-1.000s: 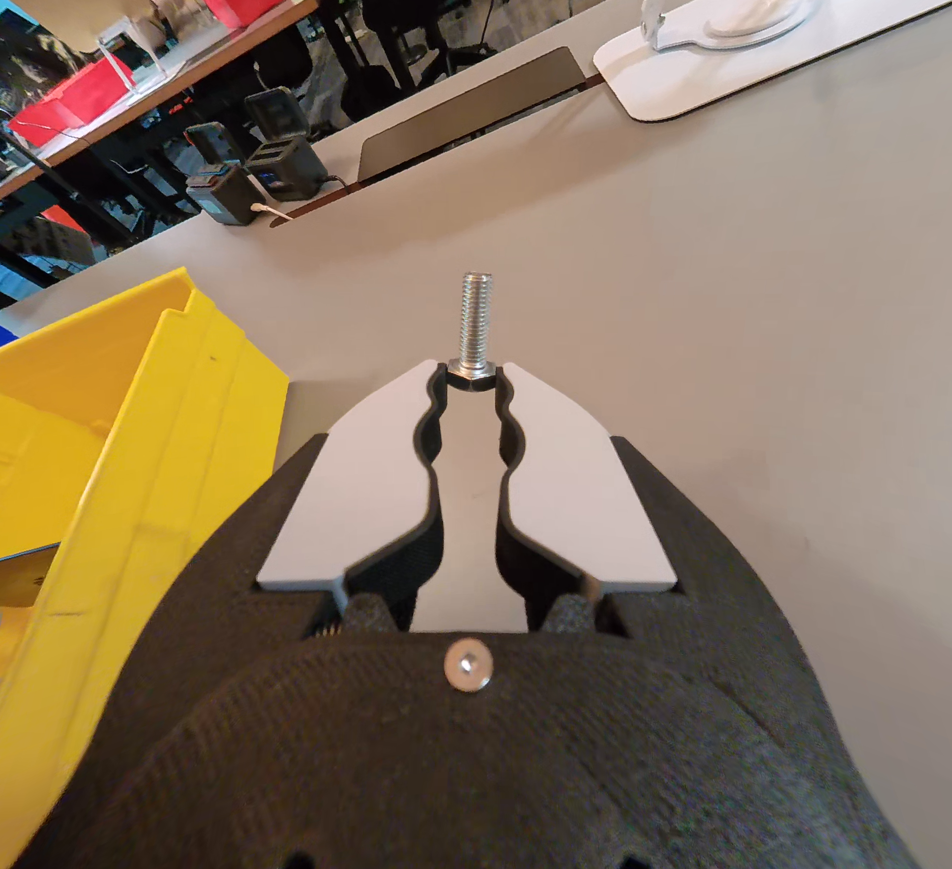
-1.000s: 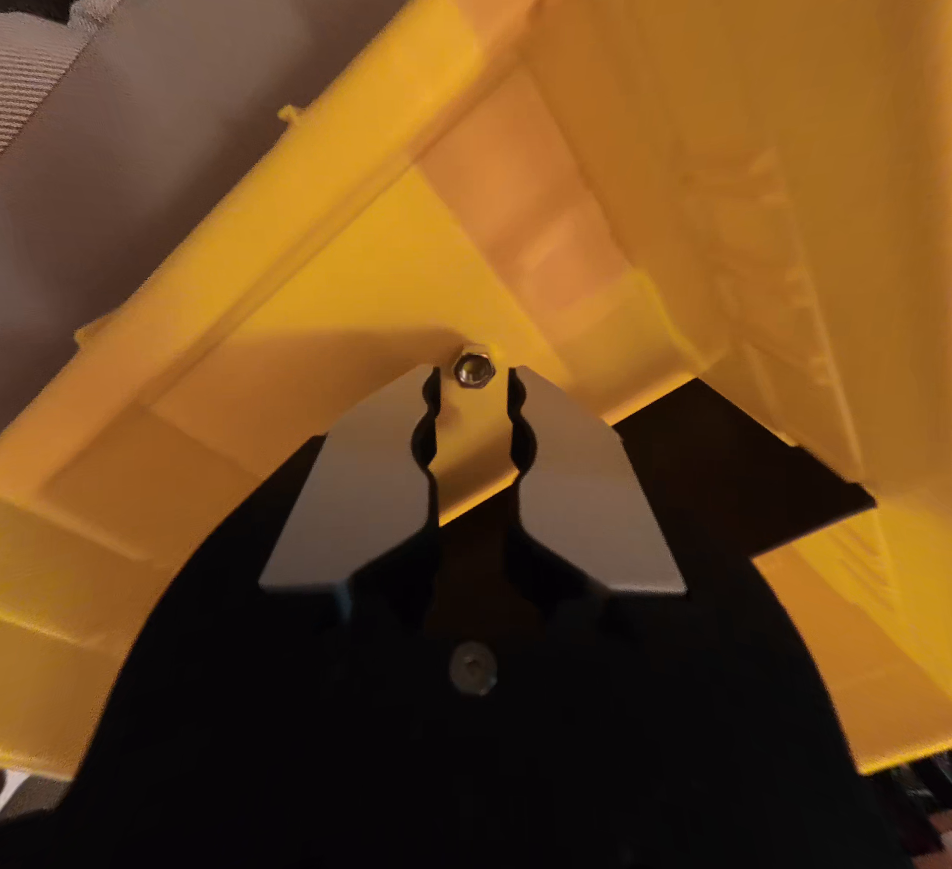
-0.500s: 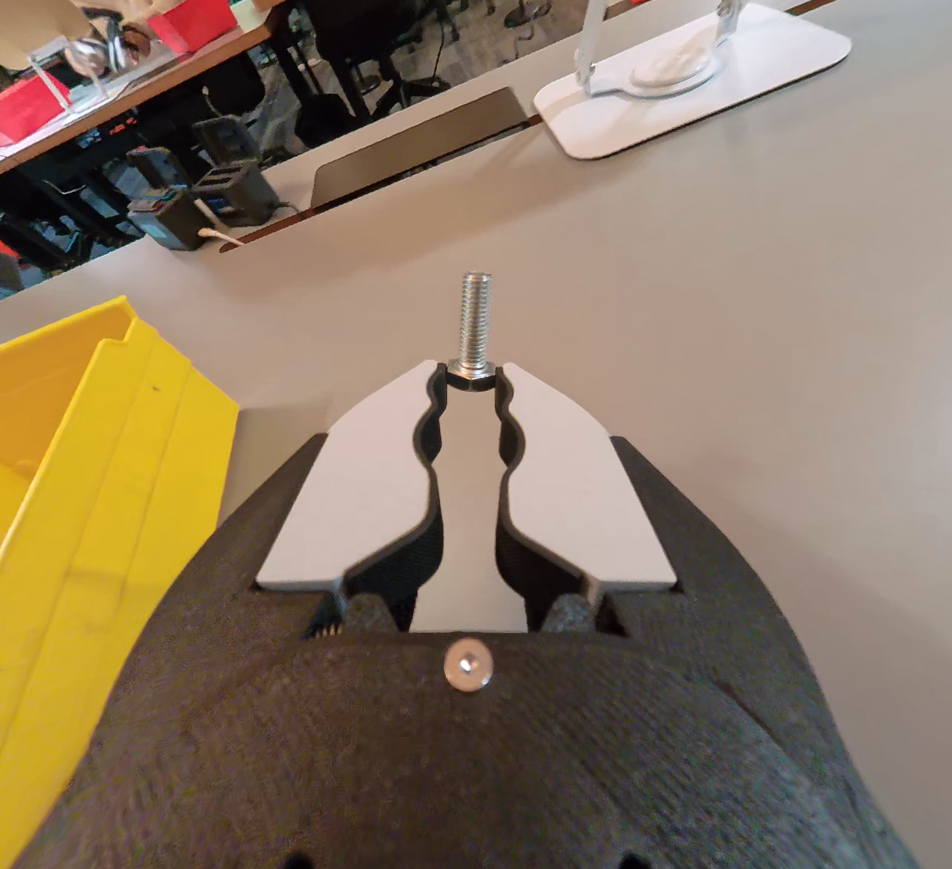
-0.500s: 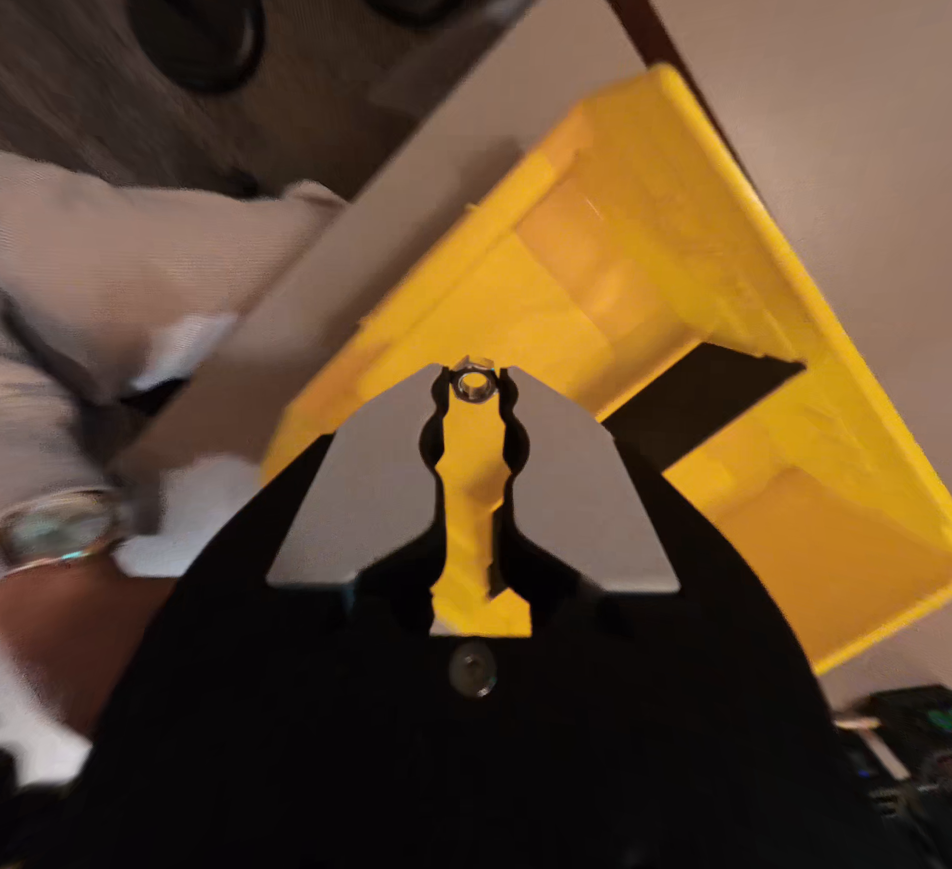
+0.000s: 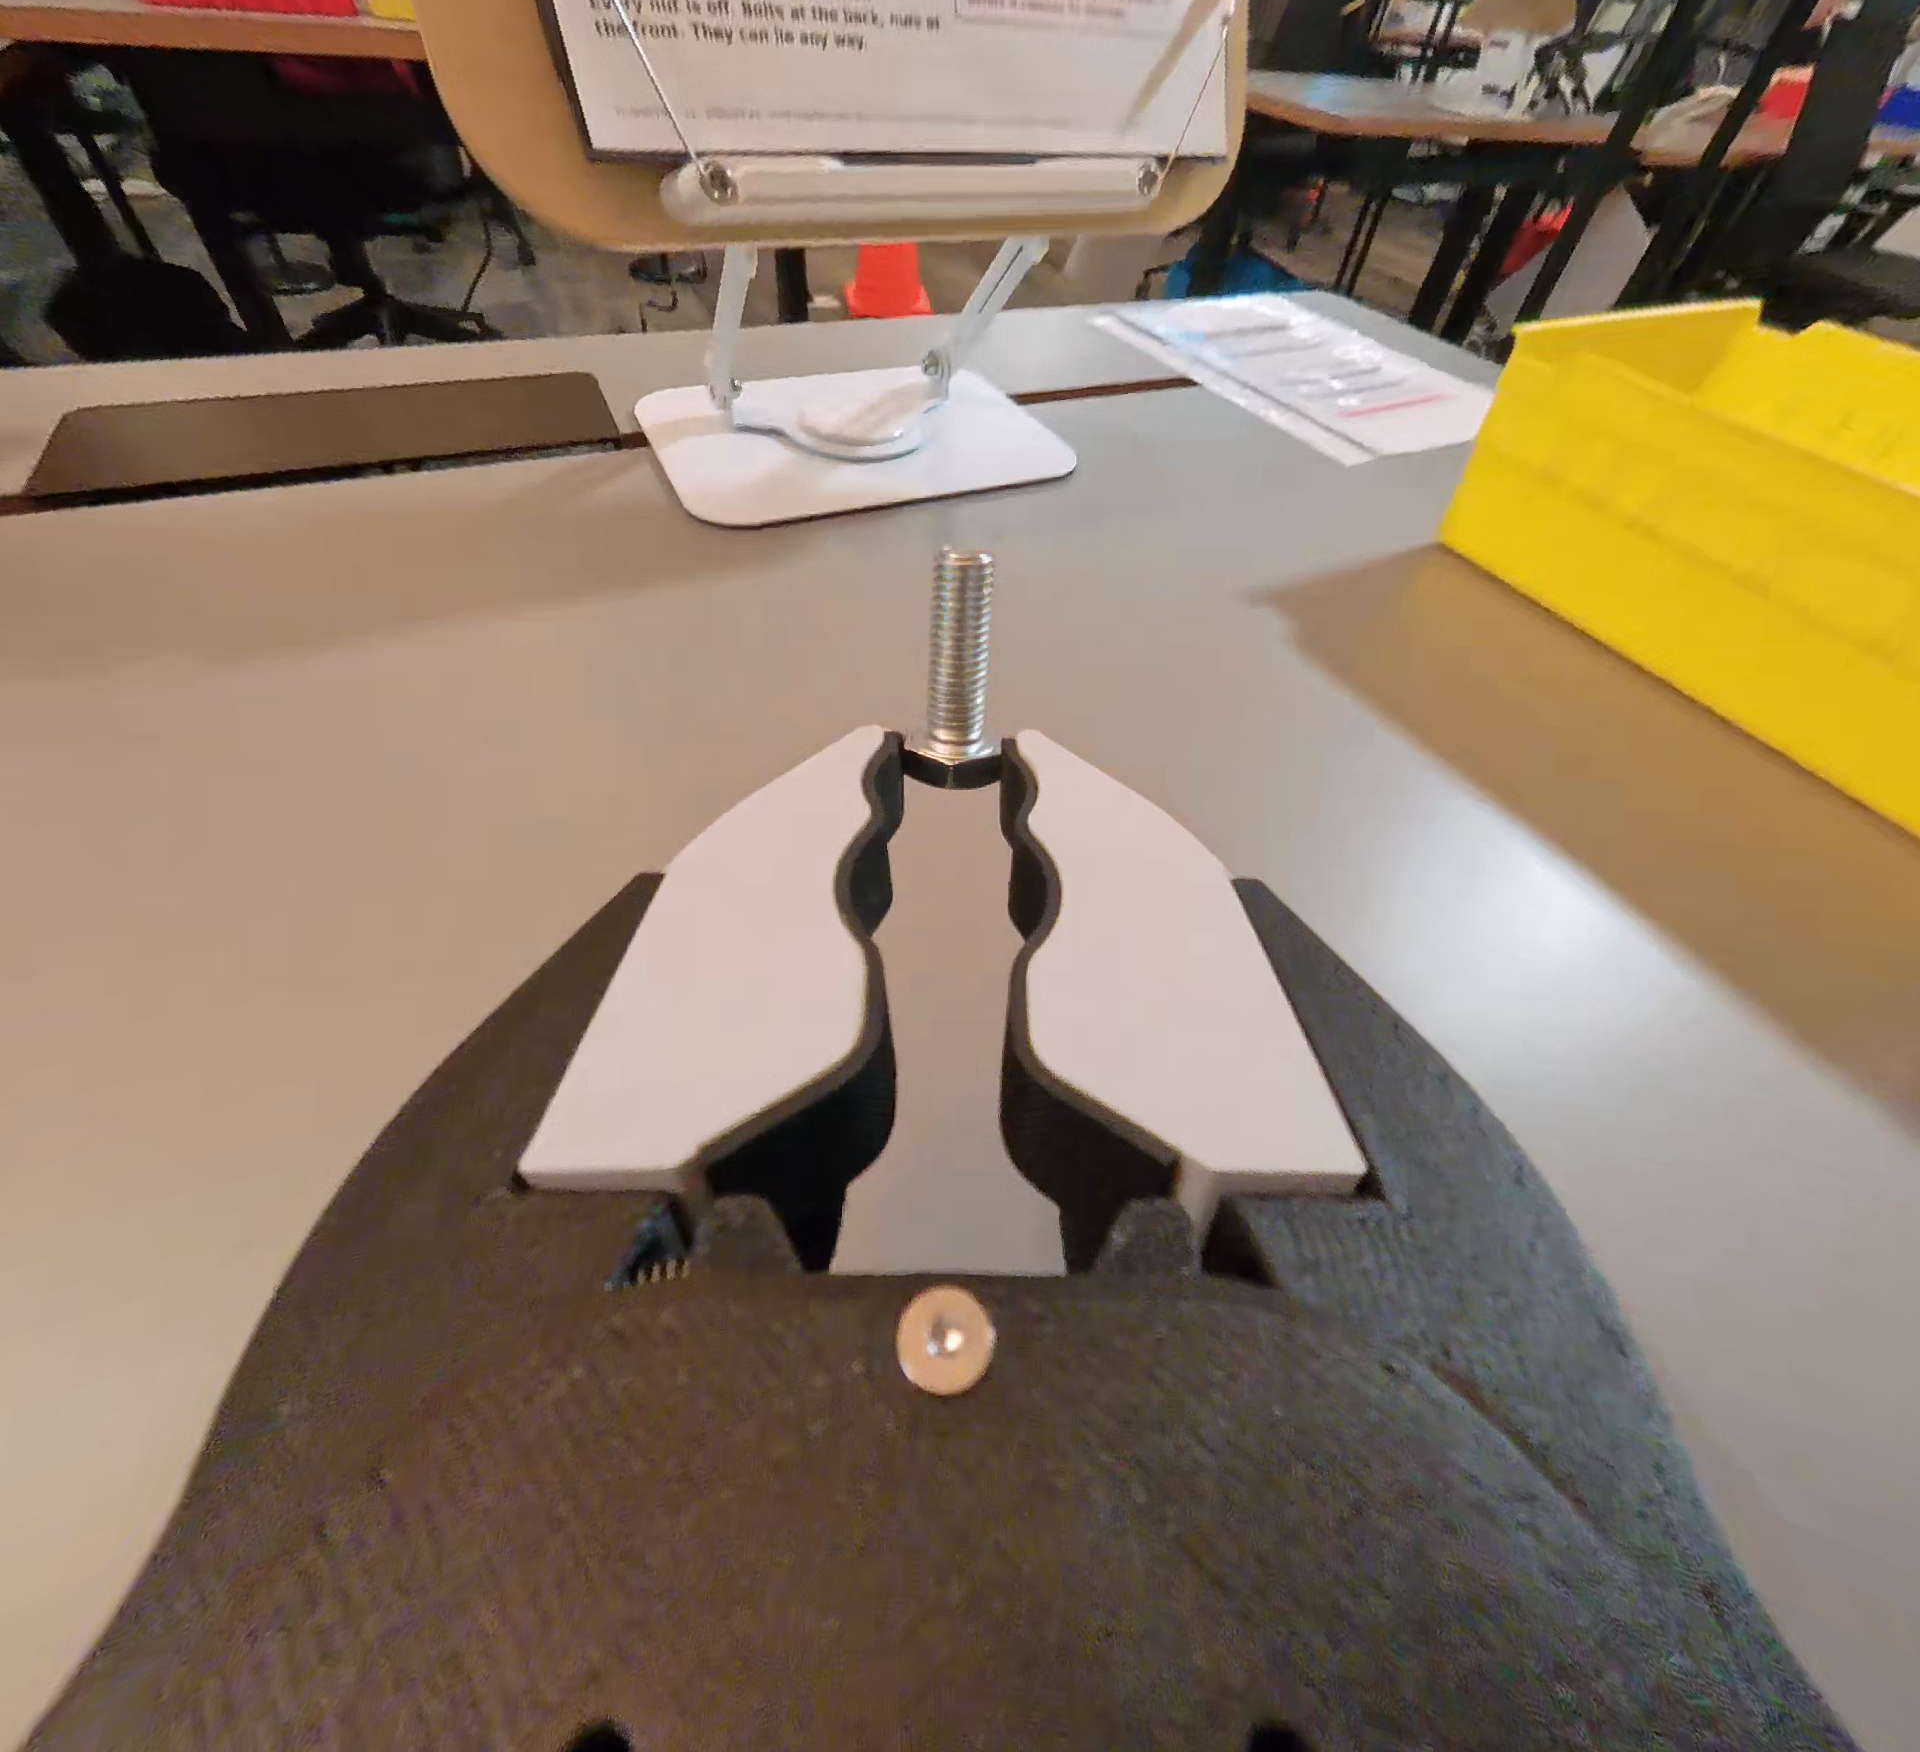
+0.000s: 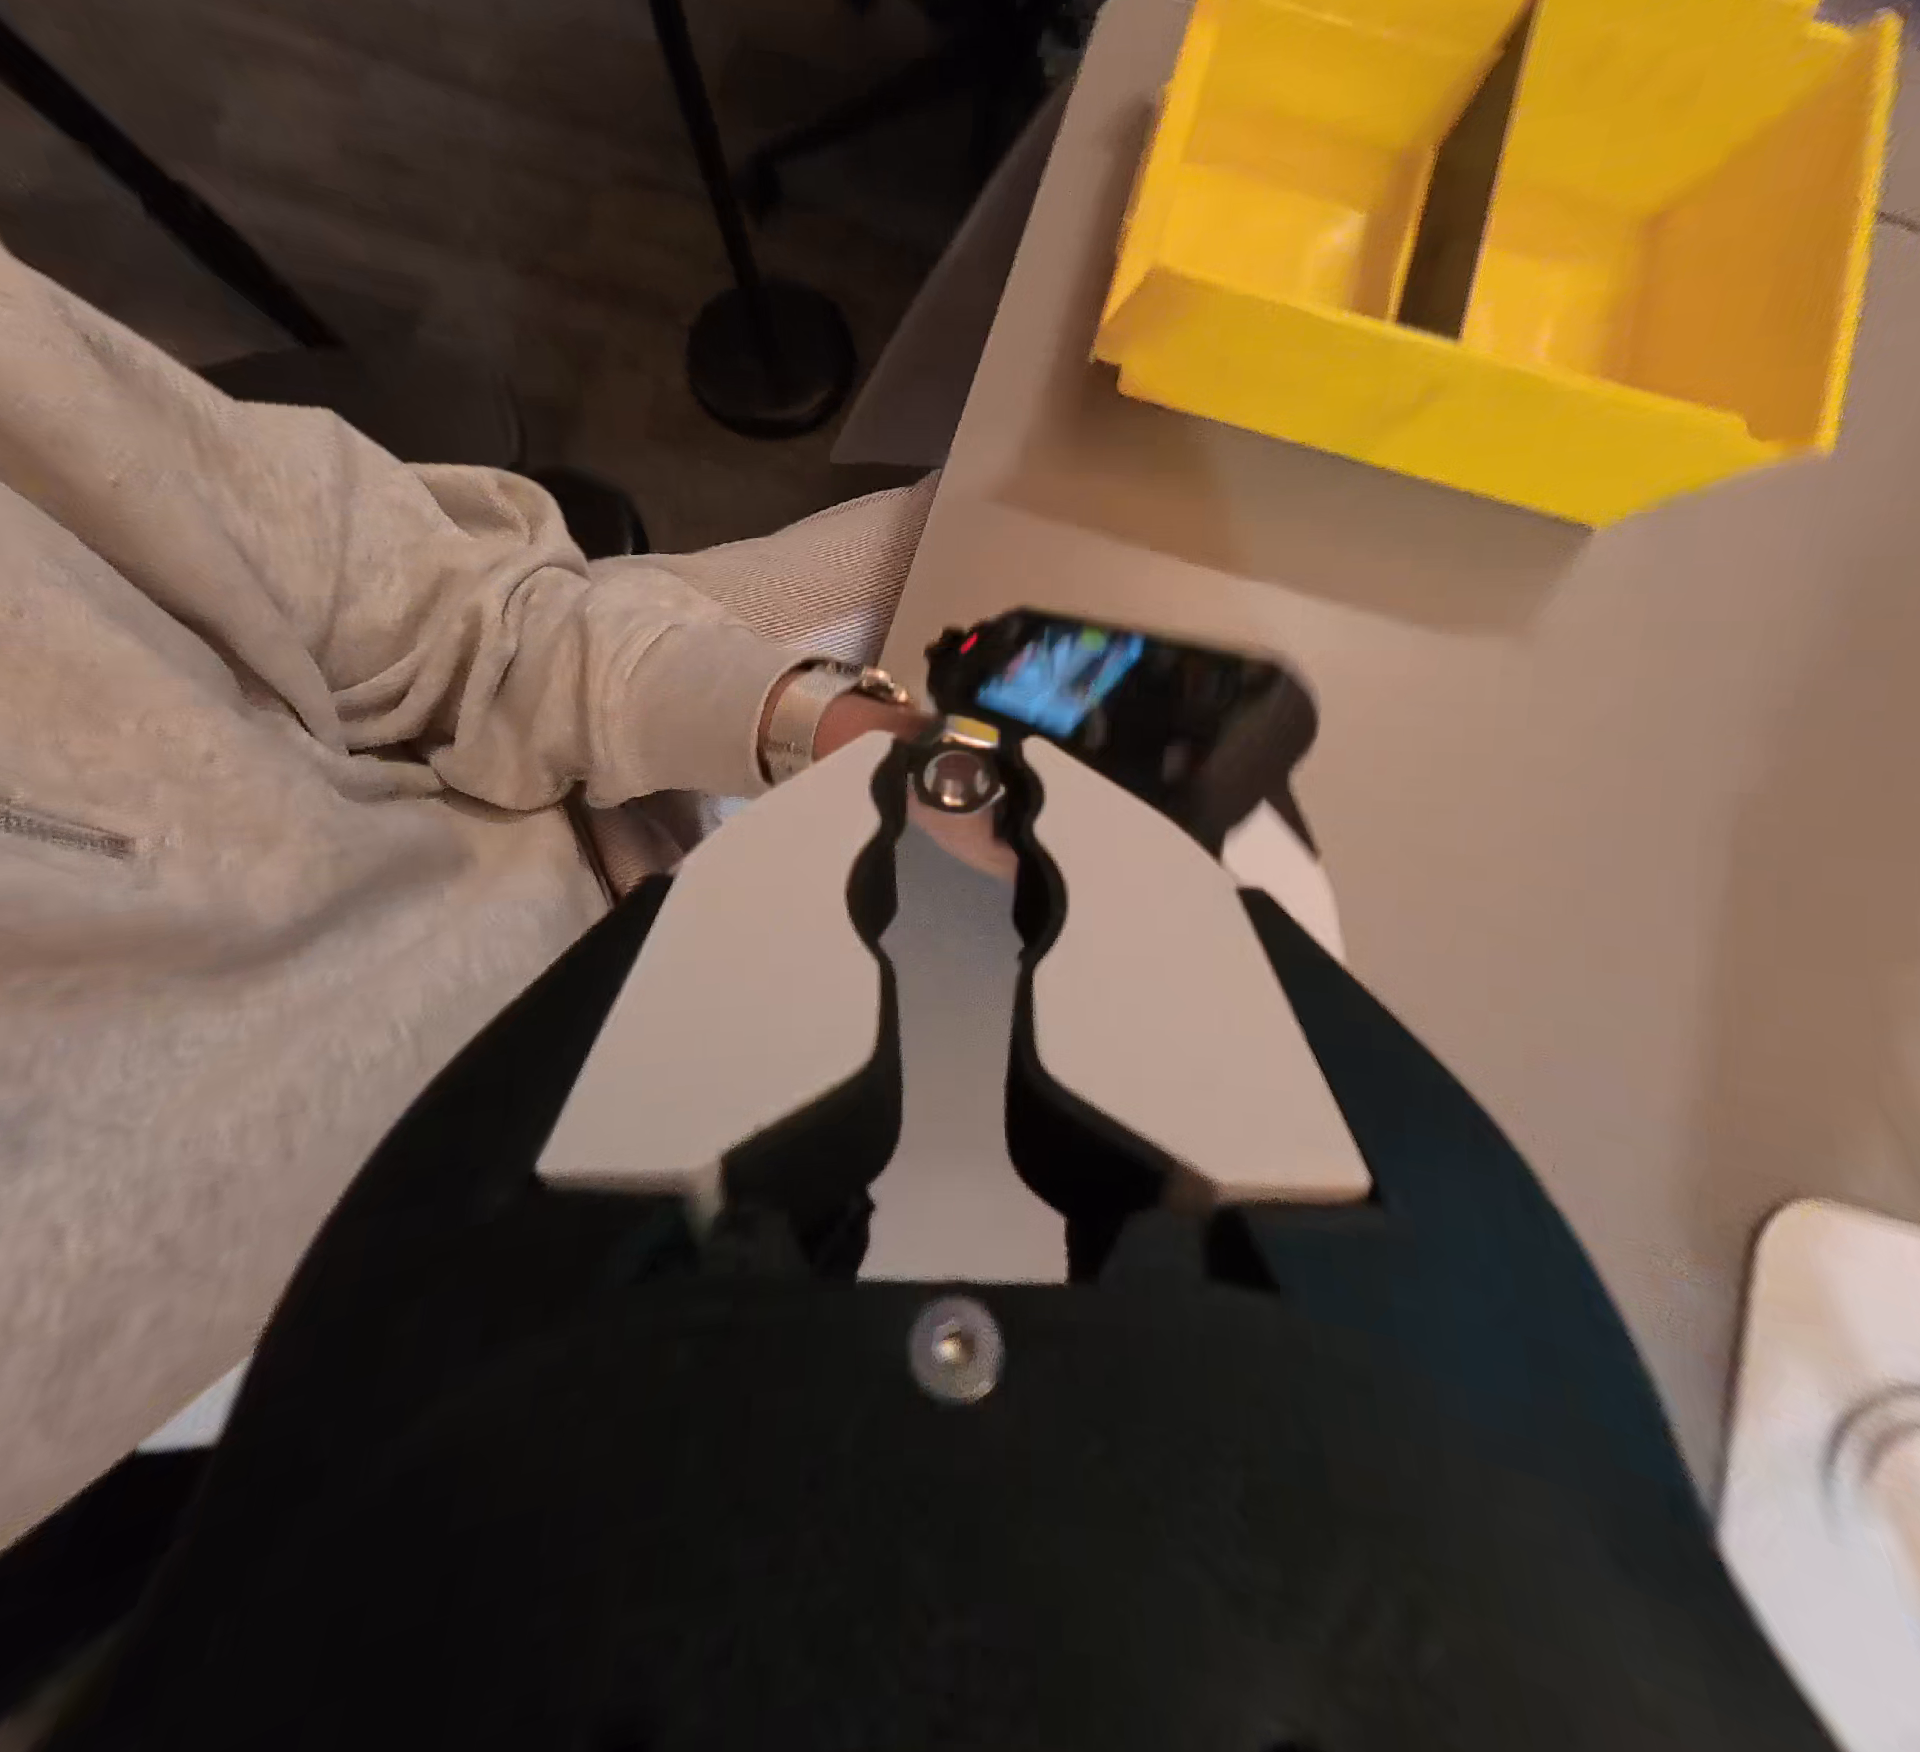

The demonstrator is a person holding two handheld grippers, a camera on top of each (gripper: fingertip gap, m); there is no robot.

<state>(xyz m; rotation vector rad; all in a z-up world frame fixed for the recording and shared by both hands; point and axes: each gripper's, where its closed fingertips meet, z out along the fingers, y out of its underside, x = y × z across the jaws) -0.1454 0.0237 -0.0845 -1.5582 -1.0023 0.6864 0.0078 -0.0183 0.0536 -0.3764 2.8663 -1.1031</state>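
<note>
My left tongs (image 5: 951, 757) are clenched on the hex head of a bolt (image 5: 961, 653), threaded shank pointing to 12 and held above the grey table (image 5: 416, 767). A white stand base (image 5: 852, 455) sits at 12, well beyond the bolt tip. The yellow bin (image 5: 1704, 518) is at 2, apart from both.

My right tongs (image 6: 956, 772) are clenched on a small nut (image 6: 954, 780), bore facing the camera. A black unit with a lit screen (image 6: 1081, 694) is just past it at 12. A beige sleeve (image 6: 416, 642) is at 9. The bin, split by a dark divider (image 6: 1465, 175), is at 1.
</note>
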